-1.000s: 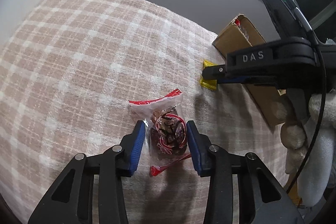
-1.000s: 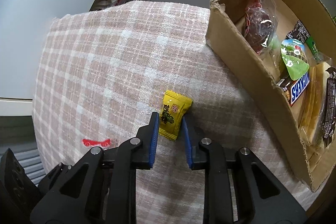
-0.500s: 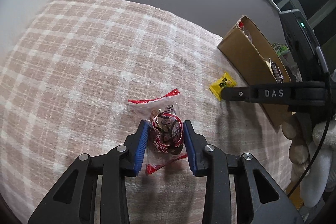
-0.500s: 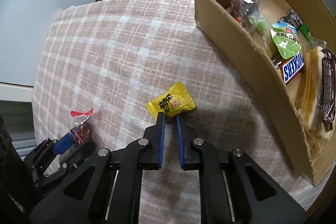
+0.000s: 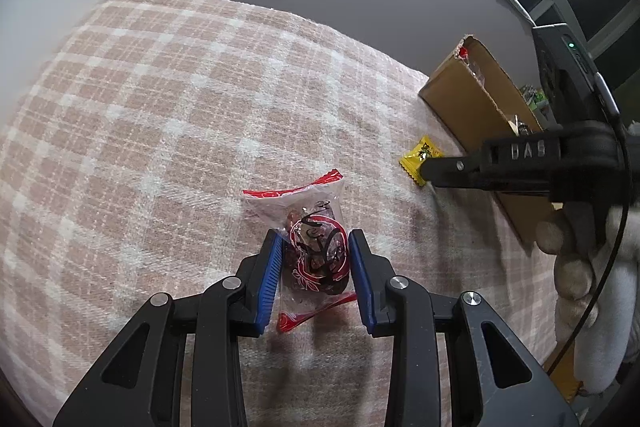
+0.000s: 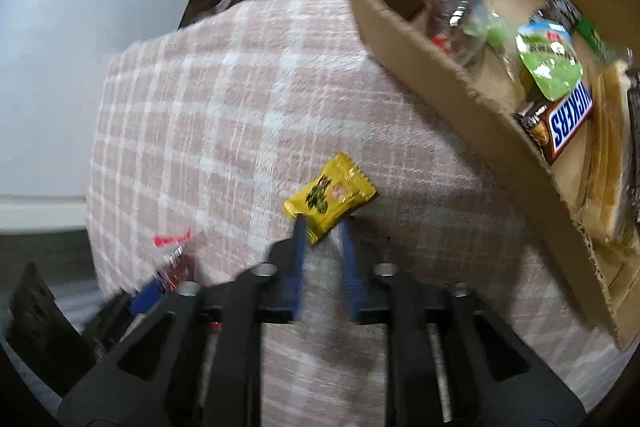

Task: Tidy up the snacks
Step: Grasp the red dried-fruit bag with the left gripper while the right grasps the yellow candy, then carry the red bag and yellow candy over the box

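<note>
Snacks first: through my left wrist view, the red-trimmed clear packet (image 5: 316,247) lies on the plaid cloth (image 5: 160,131), and my left gripper (image 5: 314,247) presses it from both sides, clamped and not yet lifted.

Through my right wrist view, blurred, the yellow candy (image 6: 330,197) sits pinched at its corner in my right gripper (image 6: 322,231), just beside the cardboard box (image 6: 440,75) of snacks. I judge both are mid-pickup; next I carry each over the box wall and let go.

A: Where does the clear packet (image 5: 310,231) lie?
B: On the cloth (image 5: 168,131), between the left gripper's (image 5: 314,247) fingers.
A: And the small sachet (image 6: 330,197)?
B: To its right, just before the cardboard box (image 6: 436,63), at the right gripper's (image 6: 322,231) tips.
A: Inside the box?
B: Other snacks, the Snickers bar (image 6: 560,123) among them.
</note>
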